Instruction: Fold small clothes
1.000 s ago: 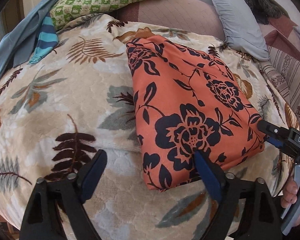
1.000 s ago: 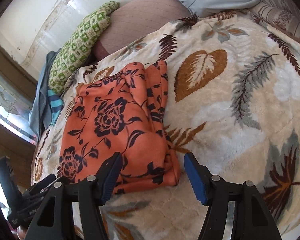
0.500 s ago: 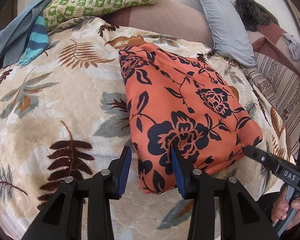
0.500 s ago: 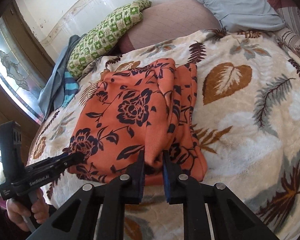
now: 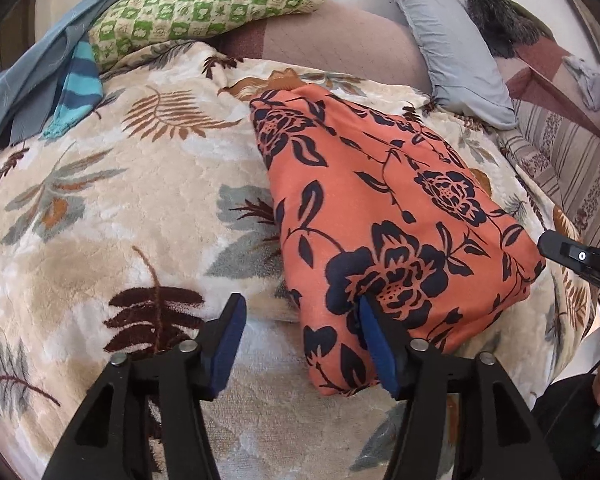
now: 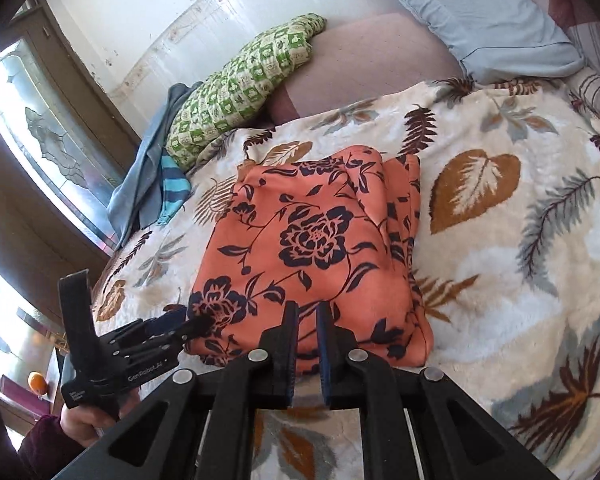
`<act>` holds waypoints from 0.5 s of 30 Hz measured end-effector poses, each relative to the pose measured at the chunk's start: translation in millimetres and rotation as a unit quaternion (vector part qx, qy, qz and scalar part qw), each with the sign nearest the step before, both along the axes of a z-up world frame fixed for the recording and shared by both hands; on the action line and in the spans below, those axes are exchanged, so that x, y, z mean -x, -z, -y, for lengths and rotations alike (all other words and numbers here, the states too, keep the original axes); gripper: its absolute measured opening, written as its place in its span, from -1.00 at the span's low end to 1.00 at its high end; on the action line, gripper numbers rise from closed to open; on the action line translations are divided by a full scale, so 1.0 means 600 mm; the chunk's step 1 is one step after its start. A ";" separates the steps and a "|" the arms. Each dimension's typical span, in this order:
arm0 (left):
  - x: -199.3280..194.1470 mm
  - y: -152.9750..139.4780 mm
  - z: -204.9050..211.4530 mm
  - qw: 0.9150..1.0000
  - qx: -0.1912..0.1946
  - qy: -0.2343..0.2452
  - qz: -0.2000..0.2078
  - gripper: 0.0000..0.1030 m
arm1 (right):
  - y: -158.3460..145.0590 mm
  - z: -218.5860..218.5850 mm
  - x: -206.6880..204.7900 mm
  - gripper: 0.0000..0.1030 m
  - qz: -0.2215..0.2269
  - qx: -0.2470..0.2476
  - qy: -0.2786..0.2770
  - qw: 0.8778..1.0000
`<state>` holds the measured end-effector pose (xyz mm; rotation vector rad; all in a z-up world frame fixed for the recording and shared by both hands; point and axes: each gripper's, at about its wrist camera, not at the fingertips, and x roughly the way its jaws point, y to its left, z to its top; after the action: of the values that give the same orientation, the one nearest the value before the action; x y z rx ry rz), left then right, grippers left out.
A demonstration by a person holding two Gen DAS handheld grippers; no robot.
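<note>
Right fingers point(image 6: 307, 344): narrow, all but shut at the near edge of the orange floral garment point(image 6: 316, 256); the gap between the pads looks bare, so whether any cloth is pinched cannot be told.
Left fingers point(image 5: 300, 344): fairly wide and opening; the right pad lies against the garment's near left corner, the left pad sits over bare blanket point(image 5: 100, 208). Nothing is gripped.
Garment: a thick folded packet lying flat on the leaf-patterned blanket, in the middle of the bed, long axis running near to far; loose layered edges show along its right side.
Step in hand: by my reading, taking the near edge to fold it away toward the pillows.
Doing it well: catch all layers at both near corners before lifting, raise both hands evenly, and lay the edge square on the far edge.
Surroundings: green checked pillow point(image 5: 204, 4), grey pillow point(image 5: 456, 52) and a blue striped cloth point(image 5: 76, 84) lie well apart at the far side.
</note>
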<state>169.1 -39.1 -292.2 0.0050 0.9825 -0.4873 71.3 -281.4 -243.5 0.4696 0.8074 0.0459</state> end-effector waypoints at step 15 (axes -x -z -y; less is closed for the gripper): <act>0.001 0.000 0.041 0.998 -0.041 0.026 0.047 0.76 | 0.027 0.020 -0.100 -0.79 -0.069 0.011 0.013 0.997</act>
<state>168.7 -63.9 -292.3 0.1271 0.9122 -0.4894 131.0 -293.2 -259.9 0.4665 0.9360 -0.0200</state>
